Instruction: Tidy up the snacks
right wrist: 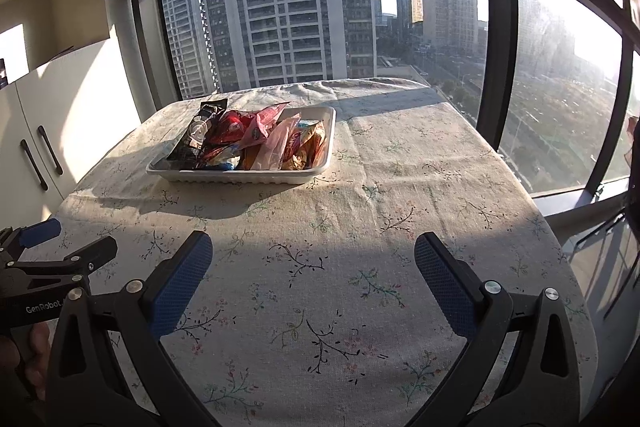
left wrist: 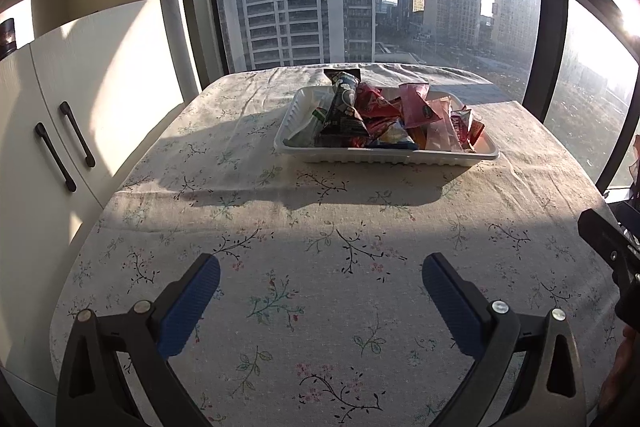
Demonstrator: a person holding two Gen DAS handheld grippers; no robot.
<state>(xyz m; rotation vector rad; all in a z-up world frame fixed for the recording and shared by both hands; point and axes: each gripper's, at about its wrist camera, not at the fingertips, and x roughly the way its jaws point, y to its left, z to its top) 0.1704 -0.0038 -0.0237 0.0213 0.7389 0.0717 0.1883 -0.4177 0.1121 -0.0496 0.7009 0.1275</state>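
Snacks (left wrist: pixel 384 115) lay heaped in a white tray (left wrist: pixel 384 159) at the table's far end, well apart from both empty, spread grippers (left wrist: pixel 320 279) (right wrist: pixel 312 259). Light, crinkly, slippery packets, I judged; best pinched by a sealed edge.

the only legible lettering, "genrobot", runs in white along the black body of the left gripper (right wrist: pixel 60 247), seen at the left edge of the right wrist view. print on the snack packets (right wrist: pixel 256 139) heaped in the white tray (right wrist: pixel 240 178) is too small and blurred to read from either camera.
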